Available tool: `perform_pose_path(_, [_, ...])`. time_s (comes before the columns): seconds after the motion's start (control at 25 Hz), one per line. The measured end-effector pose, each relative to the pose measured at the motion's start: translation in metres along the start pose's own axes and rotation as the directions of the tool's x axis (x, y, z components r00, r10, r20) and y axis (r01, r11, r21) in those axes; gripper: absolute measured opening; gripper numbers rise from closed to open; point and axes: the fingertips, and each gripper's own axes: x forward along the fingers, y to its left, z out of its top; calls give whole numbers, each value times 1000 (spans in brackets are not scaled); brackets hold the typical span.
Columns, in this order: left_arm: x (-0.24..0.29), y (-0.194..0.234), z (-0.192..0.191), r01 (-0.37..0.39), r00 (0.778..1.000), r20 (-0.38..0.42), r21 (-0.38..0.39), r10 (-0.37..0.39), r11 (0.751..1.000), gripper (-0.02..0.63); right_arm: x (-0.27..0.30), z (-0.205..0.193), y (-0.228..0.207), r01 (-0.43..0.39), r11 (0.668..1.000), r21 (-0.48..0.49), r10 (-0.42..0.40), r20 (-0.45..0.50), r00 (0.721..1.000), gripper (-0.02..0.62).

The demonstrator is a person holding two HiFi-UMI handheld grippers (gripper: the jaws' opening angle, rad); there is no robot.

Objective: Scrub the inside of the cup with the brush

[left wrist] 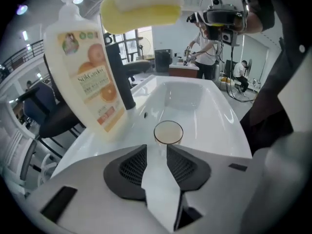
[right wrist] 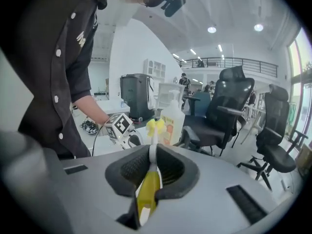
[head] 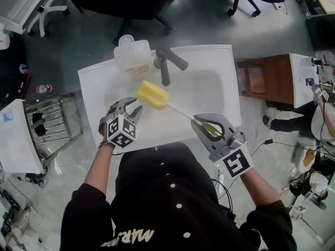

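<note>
A clear cup [left wrist: 168, 132] stands upright on the bottom of the white sink [left wrist: 214, 111], just beyond the tips of my left gripper [left wrist: 156, 150]. Its jaws stand open and the pads press on nothing. In the head view the left gripper [head: 133, 109] hovers over the sink's front left, and the cup is hidden there. My right gripper [head: 203, 125] is shut on the brush's yellow handle [right wrist: 147, 194]. The brush's yellow sponge head [head: 152, 94] hangs over the basin, above and ahead of the left gripper, clear of the cup.
A soap bottle [head: 131, 54] with an orange label and a dark faucet [head: 167, 64] stand at the sink's back rim. A wooden cabinet [head: 267, 80] is to the right and a metal rack [head: 52, 122] to the left. Office chairs [right wrist: 229, 116] stand behind.
</note>
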Motion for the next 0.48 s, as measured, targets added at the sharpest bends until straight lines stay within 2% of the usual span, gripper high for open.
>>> perform_pose_path(0.12, [-32,12,21,-65,995,73,-36,68,997,114,-8,23,-9,77,996,51,-82,111,990,51])
perform_pose_path(0.2, [-55,19,36,-103,987,120,-60,110,993,94,-16,45,-17,134,984,121,-158,221,962,49])
perform_pose_path(0.28, [-78,26,51,-135,974,169,-91,149,987,69,-23,63,-24,172,977,127,-203,299,932,49])
perform_pose_path(0.4, [-113,38,76,-159,943,266,-172,202,972,54,-29,80,-32,236,968,84,-250,374,893,51])
perform_pose_path(0.48, [-140,43,95,-158,904,354,-243,239,957,54,-32,87,-36,265,960,89,-278,395,875,51])
